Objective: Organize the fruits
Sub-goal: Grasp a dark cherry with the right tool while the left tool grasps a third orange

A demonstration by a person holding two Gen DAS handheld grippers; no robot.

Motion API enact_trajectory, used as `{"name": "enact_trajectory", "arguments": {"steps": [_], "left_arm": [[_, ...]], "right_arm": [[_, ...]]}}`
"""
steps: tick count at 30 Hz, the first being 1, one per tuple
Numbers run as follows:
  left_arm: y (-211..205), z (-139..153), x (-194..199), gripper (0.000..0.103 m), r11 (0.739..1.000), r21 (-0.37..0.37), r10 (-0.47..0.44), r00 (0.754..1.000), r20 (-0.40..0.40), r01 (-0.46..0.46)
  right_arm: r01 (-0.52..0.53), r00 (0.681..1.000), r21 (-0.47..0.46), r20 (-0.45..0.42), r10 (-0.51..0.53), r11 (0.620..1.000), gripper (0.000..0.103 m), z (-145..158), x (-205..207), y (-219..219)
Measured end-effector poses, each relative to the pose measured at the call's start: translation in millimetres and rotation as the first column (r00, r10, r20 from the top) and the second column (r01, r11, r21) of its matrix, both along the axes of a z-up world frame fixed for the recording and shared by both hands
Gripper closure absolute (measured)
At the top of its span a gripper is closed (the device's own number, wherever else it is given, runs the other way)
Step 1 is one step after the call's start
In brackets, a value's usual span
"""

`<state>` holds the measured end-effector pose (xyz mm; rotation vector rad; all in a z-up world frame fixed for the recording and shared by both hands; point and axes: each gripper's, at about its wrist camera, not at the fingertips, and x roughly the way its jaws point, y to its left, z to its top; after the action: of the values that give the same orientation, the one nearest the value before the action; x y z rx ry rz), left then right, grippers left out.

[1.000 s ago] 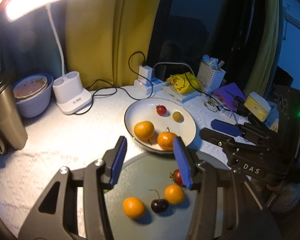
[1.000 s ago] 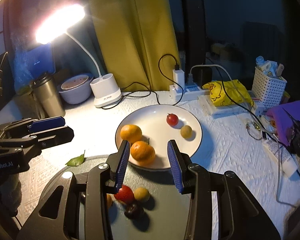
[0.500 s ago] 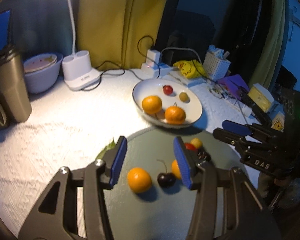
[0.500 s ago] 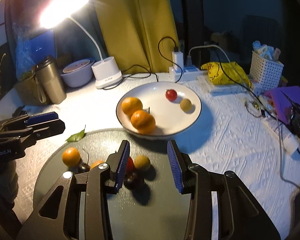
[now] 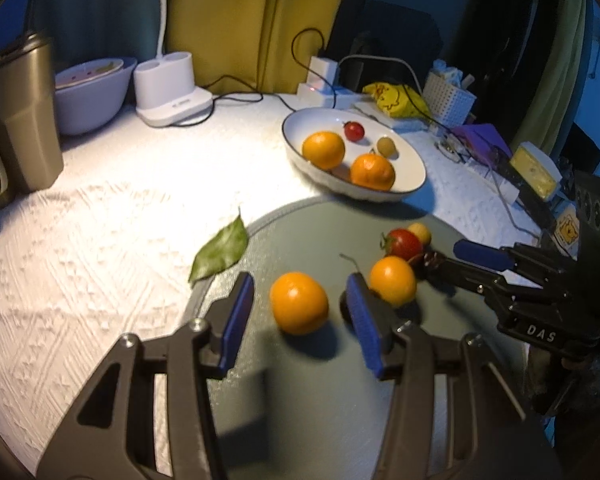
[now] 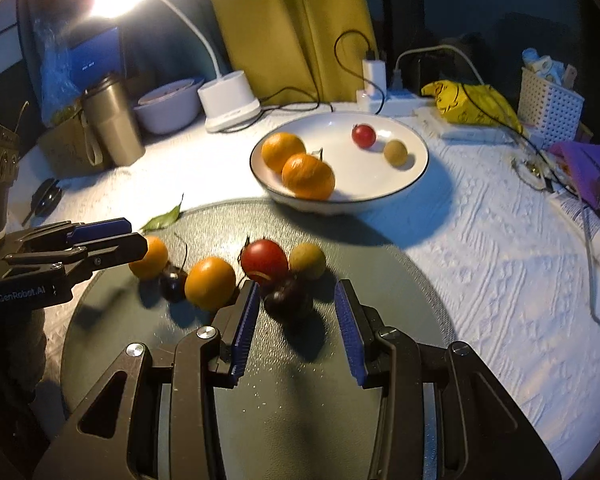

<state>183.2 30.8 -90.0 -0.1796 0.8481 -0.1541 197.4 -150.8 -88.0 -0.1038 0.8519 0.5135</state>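
flanking orange [image 5: 299, 302], left gripper [image 5: 296, 312] gapes.

The left gripper [image 5: 300, 322] reaches forward, tilted downward, its blue-padded fingers [image 5: 236, 320] spread wide apart with nothing clamped. The right gripper [image 6: 296, 324] is posed alike, its ribbed blue pads [image 6: 350, 330] parted wide, gripping nothing, fingers angled downward.

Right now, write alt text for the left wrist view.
The open left claw frames an orange on a dark round mat. More fruit sits nearby; behind, a white bowl holds two oranges, and the right claw enters from the right.
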Motion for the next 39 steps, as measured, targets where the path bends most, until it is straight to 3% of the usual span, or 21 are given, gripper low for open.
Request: {"name": "enact_trajectory", "arguments": {"steps": [14, 16, 17, 21, 26, 39], "left_arm": [[-4, -13, 8, 0.054, 0.999, 0.03, -0.02, 1.0, -0.024, 0.021], [-3, -13, 10, 0.054, 0.999, 0.027, -0.026, 0.999, -0.026, 0.026], [-2, -13, 10, 0.055, 0.999, 0.023, -0.026, 0.999, -0.028, 0.027], [-6, -11, 8, 0.067, 0.999, 0.014, -0.049, 0.999, -0.021, 0.049], [-5, -10, 8, 0.068, 0.999, 0.011, -0.042, 0.999, -0.026, 0.043], [-7, 15, 9, 0.068, 0.999, 0.012, -0.053, 0.998, 0.036, 0.053]], "right_arm": [[-0.038, 0.998, -0.033, -0.044, 0.036, 0.999, 0.062, -14, 4, 9], [-0.036, 0.998, -0.032, -0.043, 0.035, 0.999, 0.066, -14, 5, 9], [-0.035, 0.999, -0.031, -0.043, 0.033, 0.999, 0.072, -14, 5, 9], [-0.037, 0.999, -0.03, -0.04, 0.036, 0.999, 0.072, -14, 5, 8], [-0.038, 0.999, -0.029, -0.029, 0.037, 0.999, 0.072, -10, 4, 8], [-0.007, 1.0, -0.012, 0.025, 0.007, 1.0, 0.072, 13, 5, -8]]}}
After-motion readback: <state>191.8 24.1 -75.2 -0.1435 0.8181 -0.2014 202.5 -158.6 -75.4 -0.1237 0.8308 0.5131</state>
